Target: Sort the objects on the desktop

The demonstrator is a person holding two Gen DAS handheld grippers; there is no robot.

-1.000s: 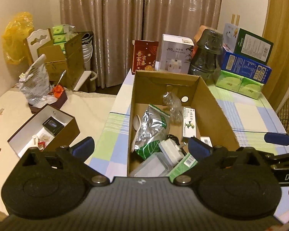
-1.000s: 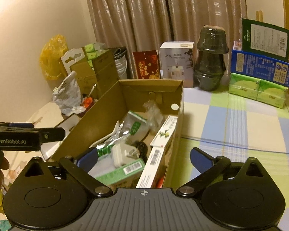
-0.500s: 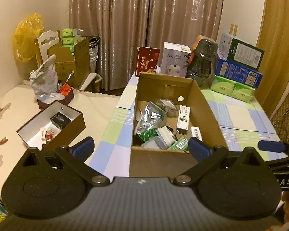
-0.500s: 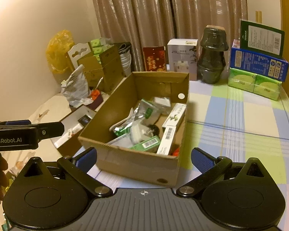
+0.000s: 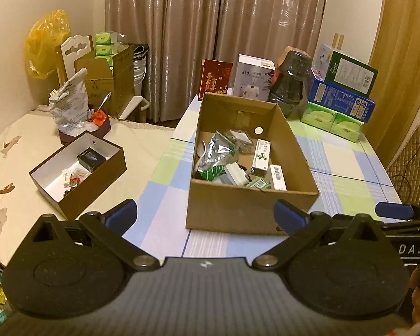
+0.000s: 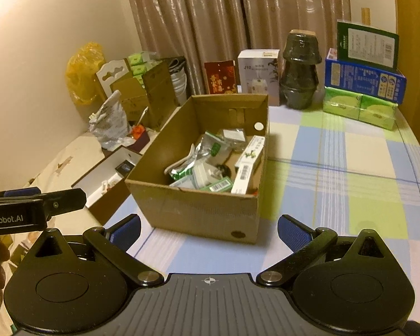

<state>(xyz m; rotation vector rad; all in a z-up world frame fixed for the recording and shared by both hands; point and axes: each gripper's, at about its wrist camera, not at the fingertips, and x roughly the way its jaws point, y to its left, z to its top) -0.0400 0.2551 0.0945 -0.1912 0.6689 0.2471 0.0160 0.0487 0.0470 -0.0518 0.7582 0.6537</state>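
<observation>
Both claws have drawn back from the cardboard box point(image 5: 252, 165) since a second ago: then they hung over its contents, now its whole near wall is visible. The left claw point(image 5: 205, 214) and the right claw point(image 6: 208, 228) hold nothing, each with its fingers wide apart.

The bench point(image 6: 336, 173) with the checked cloth carries the box near its left edge, and the sorted things lie inside it. I think this edge is the biggest risk: a push from the right could slide the box toward the gap beside the bed point(image 5: 19, 151). The tall dark vase point(image 6: 301, 70) behind the box could tip if an arm sweeps wide. Inside, the silver pouch point(image 5: 214, 156) is crumpled and may slip from a grip. The white carton point(image 6: 250, 151) leans on the wall, so pulling a neighbour could make it fall flat.
</observation>
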